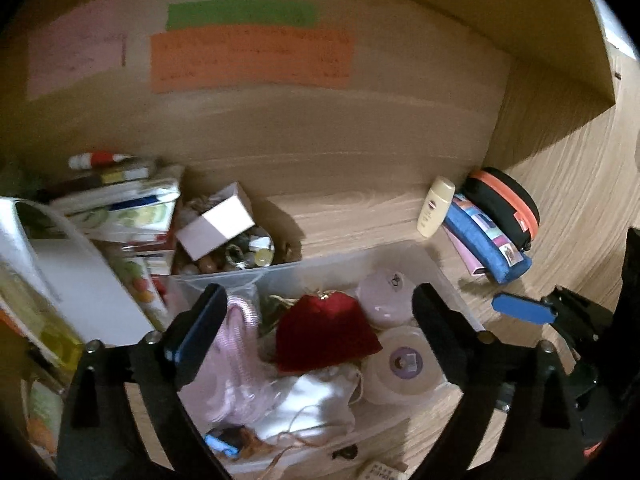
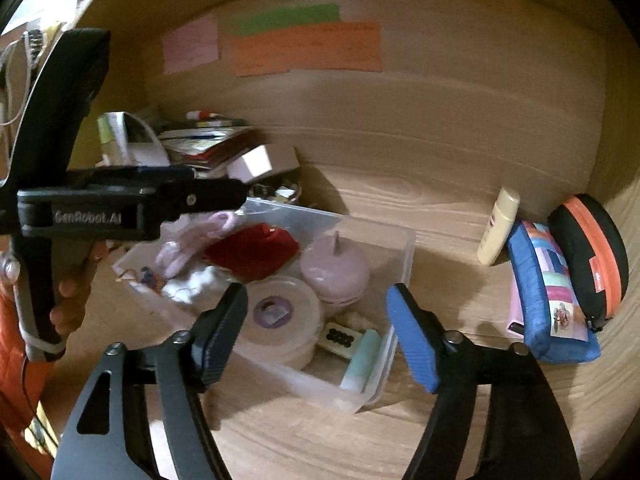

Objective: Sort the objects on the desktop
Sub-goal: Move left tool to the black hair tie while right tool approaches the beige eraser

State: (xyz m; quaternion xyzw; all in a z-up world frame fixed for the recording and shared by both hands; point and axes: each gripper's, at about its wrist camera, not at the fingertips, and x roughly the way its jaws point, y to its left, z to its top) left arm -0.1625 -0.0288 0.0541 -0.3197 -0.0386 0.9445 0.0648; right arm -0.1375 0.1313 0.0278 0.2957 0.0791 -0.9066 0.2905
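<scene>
A clear plastic bin [image 1: 352,258] [image 2: 400,248] on the wooden desk holds a red pouch [image 1: 326,332] [image 2: 252,250], pink fabric [image 1: 240,356], a white cloth [image 1: 308,404], a pink round case [image 1: 386,298] [image 2: 334,272] and a round white tin [image 1: 404,364] [image 2: 280,316]. My left gripper [image 1: 318,322] is open and empty, hovering over the bin; it also shows in the right wrist view [image 2: 236,194]. My right gripper [image 2: 316,332] is open and empty above the bin's near right corner.
A cream bottle [image 1: 434,206] [image 2: 498,226], a blue pencil case [image 1: 488,242] [image 2: 550,292] and a black-and-orange zip case [image 1: 504,206] [image 2: 592,256] lie at the right by the back wall. A stack of books [image 1: 120,208] and a small box [image 1: 218,222] over trinkets stand left.
</scene>
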